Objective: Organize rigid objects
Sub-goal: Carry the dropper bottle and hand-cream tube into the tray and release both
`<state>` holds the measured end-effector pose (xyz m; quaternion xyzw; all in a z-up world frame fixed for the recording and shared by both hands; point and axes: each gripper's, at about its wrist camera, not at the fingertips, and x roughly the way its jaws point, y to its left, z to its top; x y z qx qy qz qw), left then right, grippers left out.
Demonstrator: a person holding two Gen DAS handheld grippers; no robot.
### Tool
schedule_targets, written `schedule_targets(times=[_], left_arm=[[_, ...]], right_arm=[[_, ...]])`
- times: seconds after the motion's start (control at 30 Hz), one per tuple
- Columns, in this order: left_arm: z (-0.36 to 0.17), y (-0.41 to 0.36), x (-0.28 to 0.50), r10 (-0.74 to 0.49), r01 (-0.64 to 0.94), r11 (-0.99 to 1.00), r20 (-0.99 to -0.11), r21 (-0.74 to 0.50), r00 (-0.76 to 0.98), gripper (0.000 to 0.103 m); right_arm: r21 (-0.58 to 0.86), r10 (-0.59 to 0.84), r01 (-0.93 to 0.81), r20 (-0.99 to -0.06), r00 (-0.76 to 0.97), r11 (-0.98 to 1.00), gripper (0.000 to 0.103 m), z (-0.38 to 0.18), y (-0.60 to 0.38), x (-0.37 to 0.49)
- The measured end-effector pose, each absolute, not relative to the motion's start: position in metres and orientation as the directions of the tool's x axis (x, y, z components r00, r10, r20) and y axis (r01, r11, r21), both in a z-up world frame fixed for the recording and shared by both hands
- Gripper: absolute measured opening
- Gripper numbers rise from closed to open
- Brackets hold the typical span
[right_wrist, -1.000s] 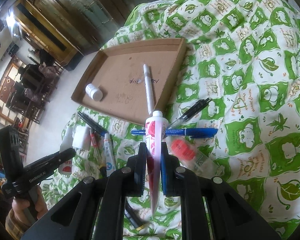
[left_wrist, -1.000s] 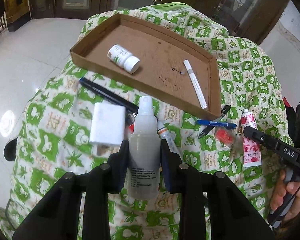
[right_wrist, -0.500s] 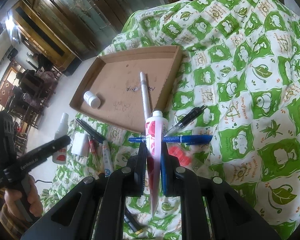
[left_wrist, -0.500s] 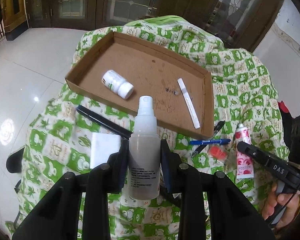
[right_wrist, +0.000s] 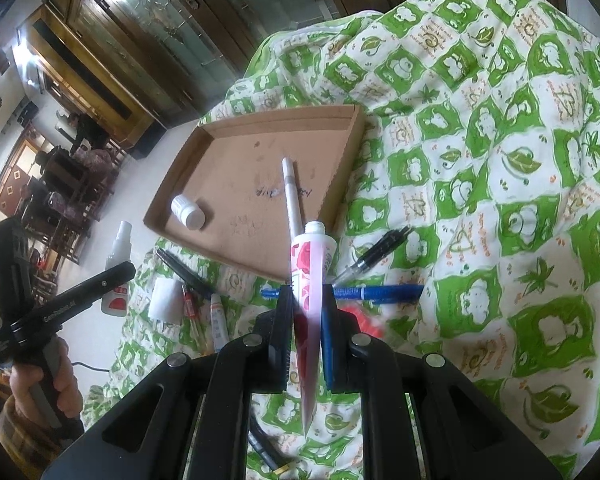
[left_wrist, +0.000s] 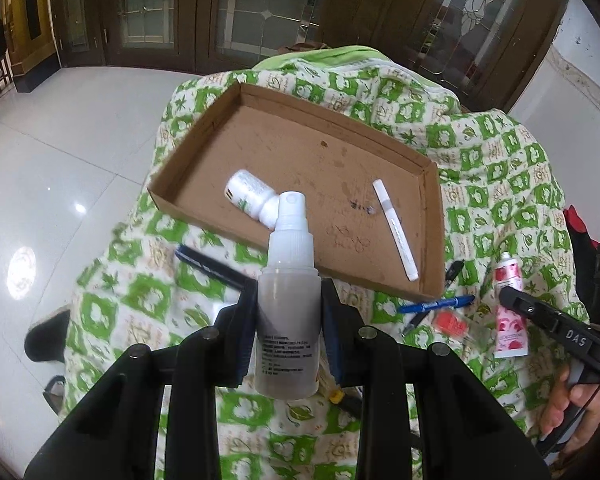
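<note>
My left gripper is shut on a translucent spray bottle with a white nozzle, held above the near edge of the cardboard tray. The tray holds a small white pill bottle and a white marker. My right gripper is shut on a pink rose-print hand cream tube, lifted above the cloth just in front of the tray's near wall. The left gripper with the spray bottle shows at the left of the right wrist view.
Loose on the green-and-white cloth lie a blue pen, a black pen, a red-capped item, a white block, small tubes and a dark pen. White tiled floor lies left.
Both grippers have risen with their objects. The left one carried the spray bottle up and toward the tray; the right one lifted the cream tube higher over the cloth.
</note>
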<state>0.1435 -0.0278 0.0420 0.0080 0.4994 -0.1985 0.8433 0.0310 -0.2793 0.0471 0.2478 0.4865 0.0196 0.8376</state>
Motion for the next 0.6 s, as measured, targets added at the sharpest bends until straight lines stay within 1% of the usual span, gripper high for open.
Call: schedule_targets(times=[0.3, 0.47, 0.6], left_arm=[[0.055, -0.027, 0.18, -0.344, 0.355, 0.916, -0.82, -0.187, 0.456, 0.027], [0.039, -0.049, 0.193, -0.354, 0.355, 0.912, -0.832, -0.206, 0.428, 0.027], [0.024, -0.076, 0.195, -0.372, 0.378, 0.9, -0.839, -0.219, 0.397, 0.027]], right_arm=[[0.369, 0.235, 0.131, -0.789, 0.568, 0.92, 0.011, 0.071, -0.278, 0.068], [0.382, 0.262, 0.103, -0.782, 0.565, 0.918, 0.011, 0.065, -0.273, 0.104], [0.397, 0.273, 0.115, -0.786, 0.554, 0.911, 0.011, 0.054, -0.273, 0.132]])
